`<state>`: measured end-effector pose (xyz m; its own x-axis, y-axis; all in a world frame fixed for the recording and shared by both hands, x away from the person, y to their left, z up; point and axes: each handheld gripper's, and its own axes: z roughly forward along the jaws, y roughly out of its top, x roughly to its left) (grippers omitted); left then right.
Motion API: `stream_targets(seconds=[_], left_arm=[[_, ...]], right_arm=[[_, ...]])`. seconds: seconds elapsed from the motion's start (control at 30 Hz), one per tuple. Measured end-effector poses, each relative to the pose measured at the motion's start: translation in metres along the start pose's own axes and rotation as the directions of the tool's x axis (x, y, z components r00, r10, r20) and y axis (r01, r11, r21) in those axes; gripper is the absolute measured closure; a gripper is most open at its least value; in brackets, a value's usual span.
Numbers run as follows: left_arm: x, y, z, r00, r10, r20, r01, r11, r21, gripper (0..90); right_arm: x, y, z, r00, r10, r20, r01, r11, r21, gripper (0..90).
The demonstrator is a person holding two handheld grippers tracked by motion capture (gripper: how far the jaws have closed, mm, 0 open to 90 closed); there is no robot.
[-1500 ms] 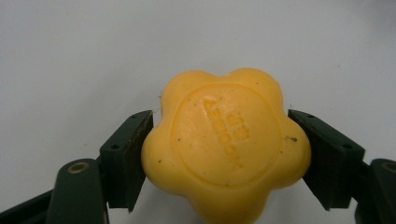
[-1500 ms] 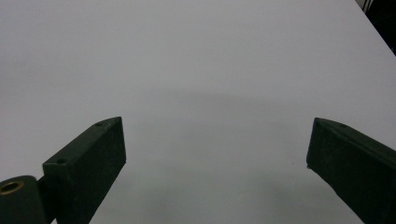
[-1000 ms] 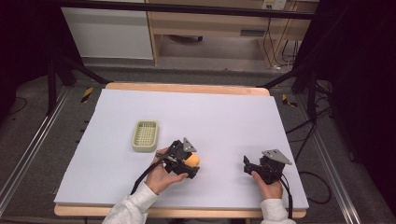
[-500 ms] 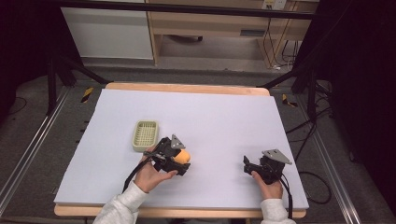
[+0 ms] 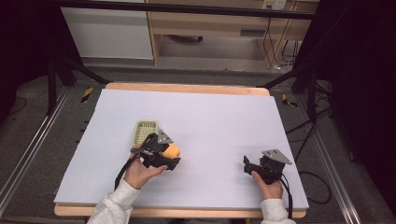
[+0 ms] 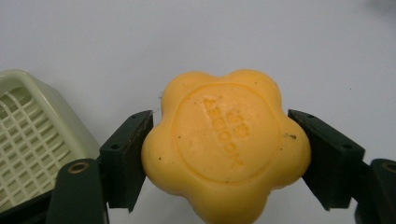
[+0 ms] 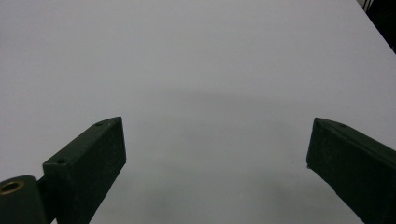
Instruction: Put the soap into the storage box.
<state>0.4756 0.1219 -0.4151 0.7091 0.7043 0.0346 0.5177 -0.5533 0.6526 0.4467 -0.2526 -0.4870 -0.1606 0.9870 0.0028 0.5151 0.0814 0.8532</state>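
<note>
A yellow flower-shaped soap bar (image 6: 226,144) with embossed letters sits clamped between the two black jaws of my left gripper (image 6: 219,156). In the high view that gripper (image 5: 173,156) holds the soap (image 5: 172,150) just right of a pale green soap dish (image 5: 144,131), whose slotted grid (image 6: 28,140) lies at the left of the left gripper view. My right gripper (image 5: 246,164) rests near the table's front right, jaws wide apart (image 7: 215,158) with only bare white surface between them.
The white tabletop (image 5: 210,116) has a wooden edge at the far side. Metal rails run along the floor on both sides, and cables trail on the floor to the right (image 5: 322,177). A wooden cabinet (image 5: 210,28) stands beyond the table.
My left gripper has carried the soap to the left and slightly away from me, closer to the soap dish. The right gripper has stayed where it was.
</note>
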Motion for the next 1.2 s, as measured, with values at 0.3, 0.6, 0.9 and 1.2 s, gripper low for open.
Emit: stream_targets(seconds=[0.3, 0.6, 0.9, 1.2], left_arm=[[0.006, -0.002, -0.001, 0.9999, -0.009, -0.014, 0.009, 1.0, 0.003, 24.9], [0.016, -0.002, -0.01, 0.9992, -0.036, -0.019, 0.036, 0.9993, -0.015, 24.9], [0.031, -0.004, -0.018, 0.997, -0.067, -0.038, 0.065, 0.9974, -0.031, 24.9], [0.044, -0.006, -0.025, 0.9922, -0.105, -0.067, 0.102, 0.9937, -0.048, 24.9]], right_arm=[[0.0, 0.0, 0.0, 1.0, -0.007, 0.001, 0.007, 1.0, -0.003, 5.2], [0.0, 0.0, 0.0, 1.0, 0.0, -0.001, 0.0, 1.0, -0.001, 5.2], [0.0, 0.0, 0.0, 1.0, 0.0, -0.002, 0.0, 1.0, -0.001, 5.2], [0.0, 0.0, 0.0, 1.0, 0.0, -0.002, 0.0, 1.0, 0.0, 5.2]])
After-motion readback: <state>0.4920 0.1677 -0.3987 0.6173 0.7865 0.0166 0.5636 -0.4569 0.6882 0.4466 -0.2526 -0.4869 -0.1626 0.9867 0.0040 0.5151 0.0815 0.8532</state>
